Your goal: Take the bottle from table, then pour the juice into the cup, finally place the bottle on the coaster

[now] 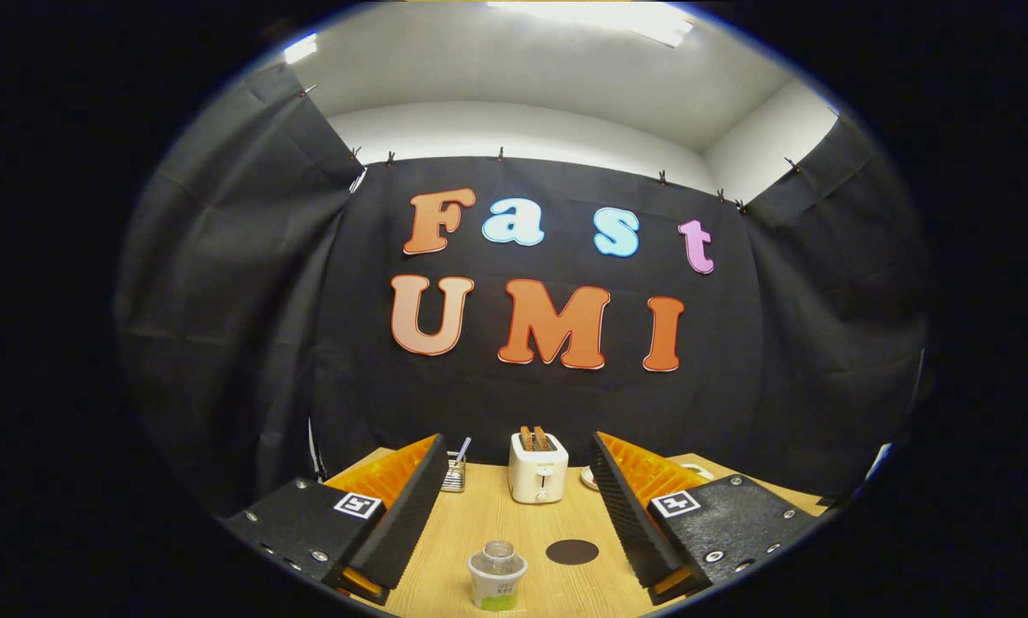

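gripper (514,515) fingers are spread wide w/ nothing between them but air, up above the wood table (480,524). left to right: a small wire holder (454,474) w/ sticks far back, then the bottle (497,573) just ahead, between the fingers, w/ its mouth looking open. it's see-thru plastic, round, smooth, so it could slip or tip and spill if squeezed off-center. boxy toaster (538,468) behind. flat dark round coaster (571,552) just beside the bottle. can't spot the cup for sure.

Cloth-walled recording booth (222,300), wooden table (480,524), toaster (537,468).
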A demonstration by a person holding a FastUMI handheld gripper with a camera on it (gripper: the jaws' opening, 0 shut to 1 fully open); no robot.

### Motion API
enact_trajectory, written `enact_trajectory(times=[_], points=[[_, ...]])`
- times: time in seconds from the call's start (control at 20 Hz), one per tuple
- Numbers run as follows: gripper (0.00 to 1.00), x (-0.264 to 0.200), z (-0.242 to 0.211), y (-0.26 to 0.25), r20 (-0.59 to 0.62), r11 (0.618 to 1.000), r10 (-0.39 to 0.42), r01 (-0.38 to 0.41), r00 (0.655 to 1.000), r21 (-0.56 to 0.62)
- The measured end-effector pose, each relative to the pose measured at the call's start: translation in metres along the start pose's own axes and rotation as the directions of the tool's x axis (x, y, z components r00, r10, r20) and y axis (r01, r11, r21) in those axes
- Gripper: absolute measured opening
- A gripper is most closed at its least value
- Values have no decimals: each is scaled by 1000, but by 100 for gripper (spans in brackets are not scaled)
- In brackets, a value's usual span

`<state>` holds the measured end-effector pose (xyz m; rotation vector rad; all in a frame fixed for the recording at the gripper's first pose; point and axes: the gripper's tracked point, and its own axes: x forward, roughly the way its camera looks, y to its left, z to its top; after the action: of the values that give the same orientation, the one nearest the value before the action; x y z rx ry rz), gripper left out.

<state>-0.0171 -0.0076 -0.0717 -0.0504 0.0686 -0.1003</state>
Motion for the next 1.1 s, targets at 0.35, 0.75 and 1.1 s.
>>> enact_trajectory(times=[0.35,0.75,1.1], points=[[98,0,-80,12,-51,1000,0,0,999,-9],[98,6,-180,26,-212,999,44,-43,976,12],[98,7,-236,35,-342,997,66,-73,937,-7]])
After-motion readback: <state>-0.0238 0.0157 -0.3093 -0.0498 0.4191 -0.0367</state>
